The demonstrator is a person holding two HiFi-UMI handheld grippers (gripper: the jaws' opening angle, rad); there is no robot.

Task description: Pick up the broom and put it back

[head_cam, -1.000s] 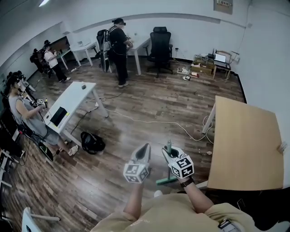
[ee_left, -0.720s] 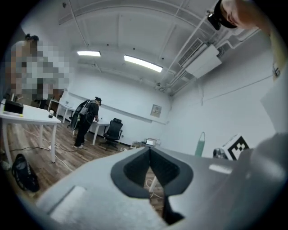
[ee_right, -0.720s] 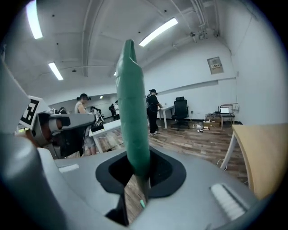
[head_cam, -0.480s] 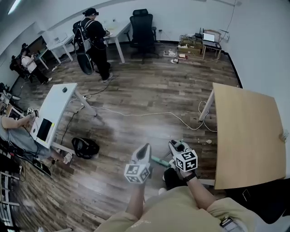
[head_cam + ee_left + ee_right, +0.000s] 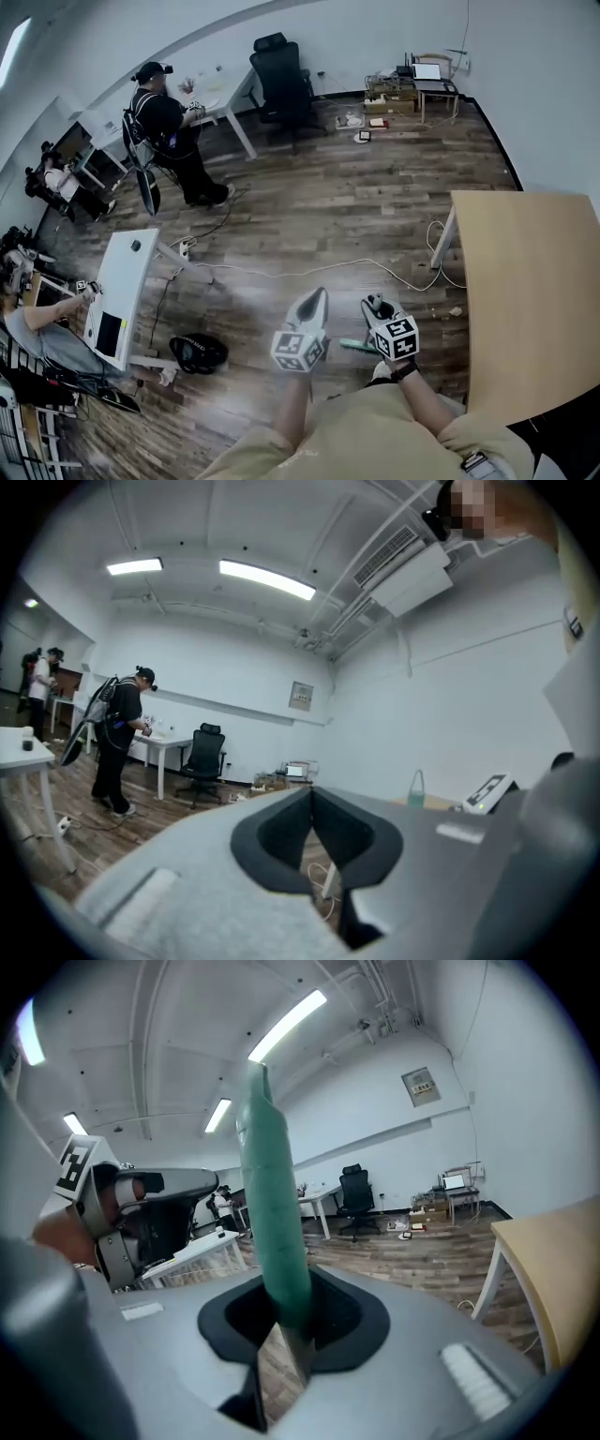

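Note:
The broom shows only as its green handle (image 5: 272, 1213), which rises upright through my right gripper (image 5: 286, 1321); in the head view a short green stretch of the handle (image 5: 356, 345) pokes out below the right gripper (image 5: 375, 302). That gripper is shut on the handle, and its jaws have just eased open a little with the handle still pinched between them. The broom's head is hidden. My left gripper (image 5: 319, 293) is held beside it at the left, its jaws closed together with nothing in them; in the left gripper view the tips of the left gripper (image 5: 312, 794) meet.
A wooden table (image 5: 534, 281) fills the right side. A white desk (image 5: 122, 281) and a black bag (image 5: 199, 352) lie left, and a white cable (image 5: 309, 272) crosses the floor ahead. A standing person (image 5: 169, 131) and an office chair (image 5: 279, 75) are further back.
Both grippers have travelled across the room together, the broom handle still in the right one. The standing person and the white desk have slid left in view.

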